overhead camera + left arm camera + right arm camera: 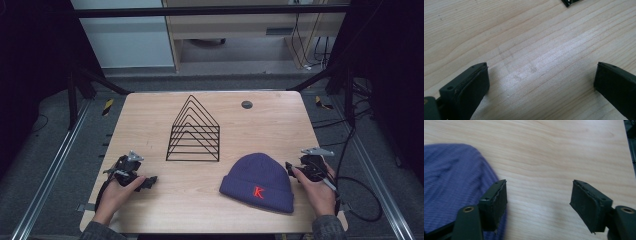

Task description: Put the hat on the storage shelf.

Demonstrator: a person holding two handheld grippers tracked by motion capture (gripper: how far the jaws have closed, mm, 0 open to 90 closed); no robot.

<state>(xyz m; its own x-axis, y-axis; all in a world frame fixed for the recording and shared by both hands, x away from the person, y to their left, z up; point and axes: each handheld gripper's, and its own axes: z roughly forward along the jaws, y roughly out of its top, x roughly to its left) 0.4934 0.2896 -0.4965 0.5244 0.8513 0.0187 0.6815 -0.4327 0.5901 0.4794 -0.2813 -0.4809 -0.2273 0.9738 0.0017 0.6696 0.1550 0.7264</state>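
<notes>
A purple knitted beanie [260, 181] with a red letter K on its cuff lies flat at the table's front right. A black wire rack [194, 132] of nested triangles stands in the middle of the table. A hand holds my right gripper [291, 167] just right of the beanie; its jaws stand open over bare wood [539, 187], with the beanie [451, 182] beside and partly behind one jaw. At the front left, a hand holds my left gripper [146, 181] low over the table, open [541, 72] with nothing between the jaws.
The wooden table [150, 115] has a small dark round disc [246, 104] near its back edge. A corner of the rack [570, 2] shows at the top of the left gripper view. Cables trail off the table's right side [360, 200].
</notes>
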